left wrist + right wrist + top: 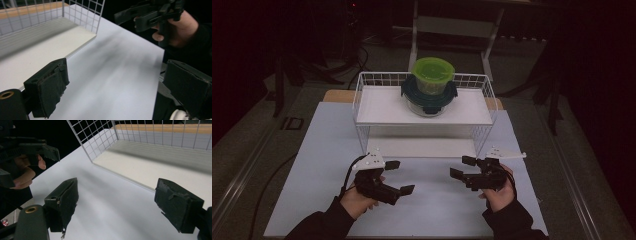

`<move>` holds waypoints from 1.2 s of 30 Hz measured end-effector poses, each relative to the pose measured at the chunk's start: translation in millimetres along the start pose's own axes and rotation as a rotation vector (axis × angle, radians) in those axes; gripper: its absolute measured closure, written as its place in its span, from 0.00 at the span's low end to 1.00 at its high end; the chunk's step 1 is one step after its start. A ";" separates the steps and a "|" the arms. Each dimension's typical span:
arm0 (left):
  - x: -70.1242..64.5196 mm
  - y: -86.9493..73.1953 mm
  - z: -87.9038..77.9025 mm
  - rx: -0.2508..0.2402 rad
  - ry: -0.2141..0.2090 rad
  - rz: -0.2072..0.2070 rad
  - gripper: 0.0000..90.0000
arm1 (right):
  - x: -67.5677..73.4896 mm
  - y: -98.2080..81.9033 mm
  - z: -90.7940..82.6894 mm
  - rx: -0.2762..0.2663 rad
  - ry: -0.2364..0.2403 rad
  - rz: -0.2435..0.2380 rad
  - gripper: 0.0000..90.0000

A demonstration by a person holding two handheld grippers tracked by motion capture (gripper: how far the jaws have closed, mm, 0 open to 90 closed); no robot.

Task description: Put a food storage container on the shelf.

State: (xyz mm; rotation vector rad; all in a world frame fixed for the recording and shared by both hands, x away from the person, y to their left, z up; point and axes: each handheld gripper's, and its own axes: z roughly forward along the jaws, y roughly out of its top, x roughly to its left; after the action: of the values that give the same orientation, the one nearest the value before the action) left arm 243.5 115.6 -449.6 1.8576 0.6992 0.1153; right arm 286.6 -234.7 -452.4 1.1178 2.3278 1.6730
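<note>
Two tongs are held low over the near part of the white bench (312, 150), each in one of the person's hands. The left tongs (399, 176) are seen at the near left, with the jaws spread wide apart and nothing between them; in the left gripper view the left tongs (112, 85) are shown released above bare bench surface. The right tongs (460, 167) are held at the near right, pointed toward the left tongs, and are likewise released; in the right gripper view the right tongs (116, 202) are seen with a wide gap over the bench and nothing grasped.

Beyond both tongs, a white wire rack (362, 95) is placed at the far middle of the bench. On its upper shelf a stack of containers is seen: a green-lidded container (433, 73) is set on top of a dark-lidded clear container (430, 100). The stack is located toward the far side of the shelf, roughly at its middle, well apart from both tongs. The lower shelf (422, 147) of the rack lies just beyond the tongs.
</note>
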 end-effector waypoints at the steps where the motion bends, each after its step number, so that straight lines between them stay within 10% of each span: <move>1: 0.7 -7.0 0.0 0.006 0.000 -0.004 0.06 | -2.7 -6.4 -2.0 -0.004 -0.002 0.001 0.21; 36: 16.0 -70.5 -32.0 0.005 0.124 -0.037 0.06 | -20.6 -59.9 -23.7 0.052 -0.075 0.002 0.20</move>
State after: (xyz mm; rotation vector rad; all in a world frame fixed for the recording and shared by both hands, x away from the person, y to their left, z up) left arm 215.1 166.6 -502.9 1.8532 0.8193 0.2059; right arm 260.5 -274.4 -500.5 1.1717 2.3378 1.5510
